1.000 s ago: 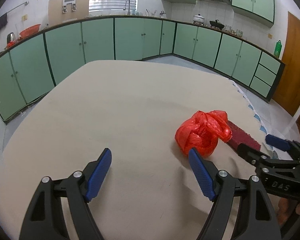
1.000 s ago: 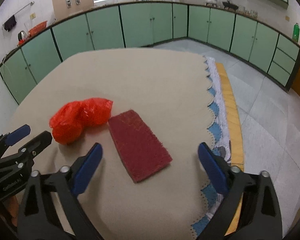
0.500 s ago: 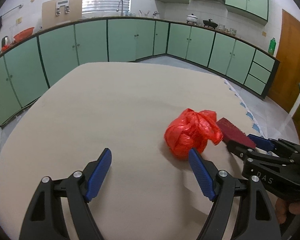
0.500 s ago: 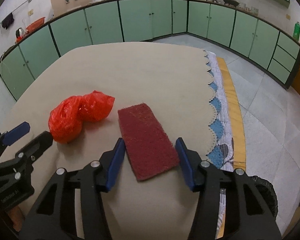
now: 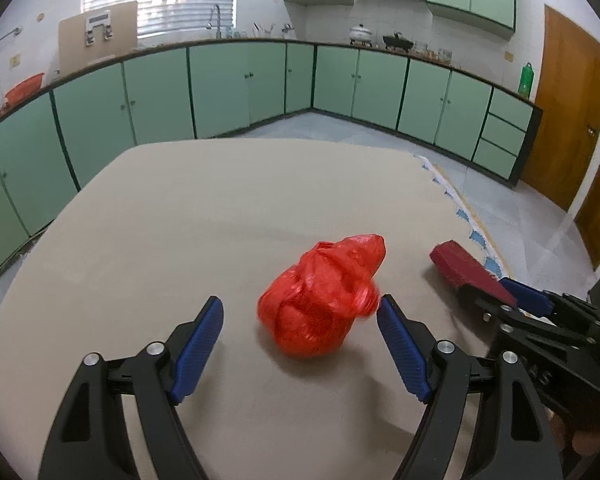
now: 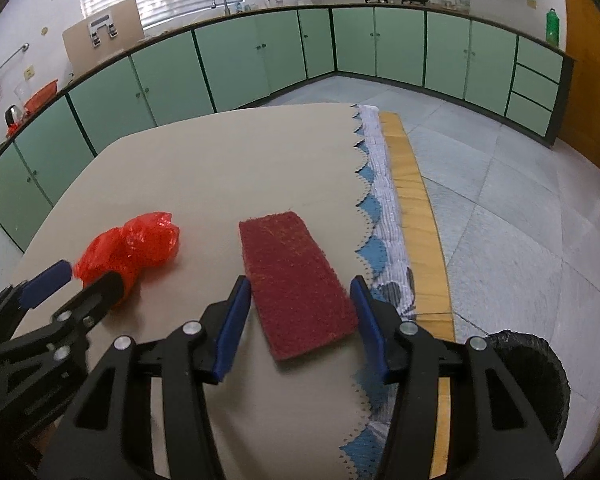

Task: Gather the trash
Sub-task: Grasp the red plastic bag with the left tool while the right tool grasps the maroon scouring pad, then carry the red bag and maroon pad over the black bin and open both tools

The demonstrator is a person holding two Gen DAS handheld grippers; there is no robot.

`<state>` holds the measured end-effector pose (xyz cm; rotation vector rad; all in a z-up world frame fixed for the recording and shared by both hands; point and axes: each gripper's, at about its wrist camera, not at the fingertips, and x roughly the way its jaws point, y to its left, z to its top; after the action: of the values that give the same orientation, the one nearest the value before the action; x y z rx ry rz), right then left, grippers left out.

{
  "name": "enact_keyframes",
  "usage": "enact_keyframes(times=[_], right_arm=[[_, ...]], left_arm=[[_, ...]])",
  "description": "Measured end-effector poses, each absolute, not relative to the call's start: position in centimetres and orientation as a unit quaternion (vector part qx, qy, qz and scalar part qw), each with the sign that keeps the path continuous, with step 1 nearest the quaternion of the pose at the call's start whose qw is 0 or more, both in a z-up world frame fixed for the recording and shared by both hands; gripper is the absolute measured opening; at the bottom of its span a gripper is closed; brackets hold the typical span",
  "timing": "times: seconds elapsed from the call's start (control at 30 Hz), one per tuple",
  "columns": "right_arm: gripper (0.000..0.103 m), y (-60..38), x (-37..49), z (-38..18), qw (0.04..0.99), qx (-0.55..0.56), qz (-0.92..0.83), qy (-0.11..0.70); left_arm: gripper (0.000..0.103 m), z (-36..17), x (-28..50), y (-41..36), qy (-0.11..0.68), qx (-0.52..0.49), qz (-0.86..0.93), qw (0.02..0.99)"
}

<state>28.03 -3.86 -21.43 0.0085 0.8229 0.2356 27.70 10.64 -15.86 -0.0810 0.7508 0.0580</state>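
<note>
While both grippers work over the table (image 6: 228, 160), the right gripper (image 6: 300, 320) has the dark red pad (image 6: 292, 276) between its jaws, which have just been closing, and in the left view the pad already tilts up off the table, so it looks clamped. The left gripper (image 5: 300, 344) is apart, and the red bag (image 5: 320, 300) lies on the table between its fingers, untouched. For a good grasp, the left should go a little further forward and close on the middle of the bag. A black bin (image 6: 540, 380) waits beside the table at the lower right.
</note>
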Motion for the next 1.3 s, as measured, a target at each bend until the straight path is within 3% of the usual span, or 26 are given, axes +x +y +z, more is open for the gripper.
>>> enact_keyframes(times=[0.13, 0.33, 1.3], right_arm=[[0.050, -4.1, 28.0, -21.4, 0.911, 0.003, 0.112, 0.397], [0.050, -4.2, 27.7, -21.1, 0.914, 0.003, 0.110, 0.389], [0.050, -8.3, 22.8, -15.8, 0.937, 0.018, 0.099, 0.334]], left_arm=[[0.047, -16.5, 28.4, 10.9, 0.384, -0.054, 0.022, 0.921], [0.039, -16.2, 27.8, 10.9, 0.371, -0.054, 0.030, 0.927], [0.037, -11.5, 22.8, 7.6, 0.331, -0.056, 0.008, 0.942]])
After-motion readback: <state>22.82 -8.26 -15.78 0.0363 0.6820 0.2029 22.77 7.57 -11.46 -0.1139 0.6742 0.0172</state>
